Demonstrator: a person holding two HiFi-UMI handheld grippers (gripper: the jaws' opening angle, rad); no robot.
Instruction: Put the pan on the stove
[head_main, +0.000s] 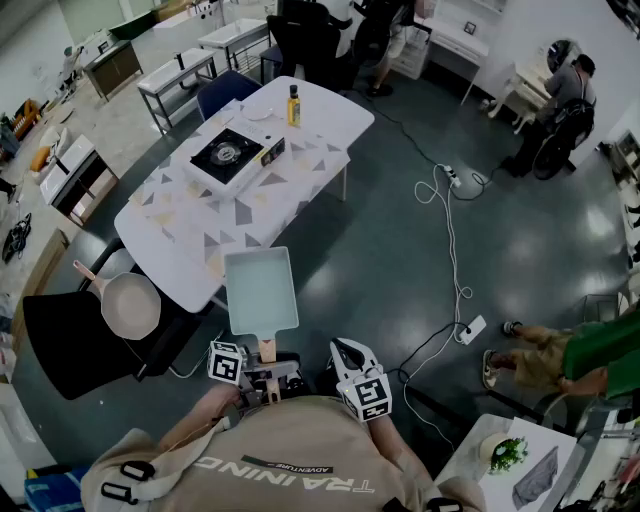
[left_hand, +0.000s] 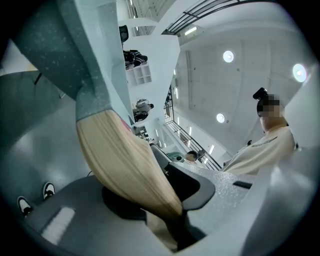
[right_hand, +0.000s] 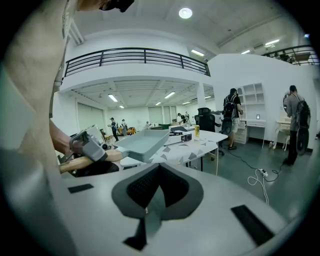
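A rectangular pale teal pan with a wooden handle hangs in the air just off the near end of the white table. My left gripper is shut on that handle. In the left gripper view the handle runs down between the jaws and the pan fills the upper left. The portable stove sits on the table's far half. My right gripper is beside the left one, shut with nothing in it. The right gripper view shows the pan and the stove beyond.
A round beige pan lies on a black chair at the left. A yellow bottle stands at the table's far end. Cables and a power strip trail over the floor to the right. People stand at the back and right.
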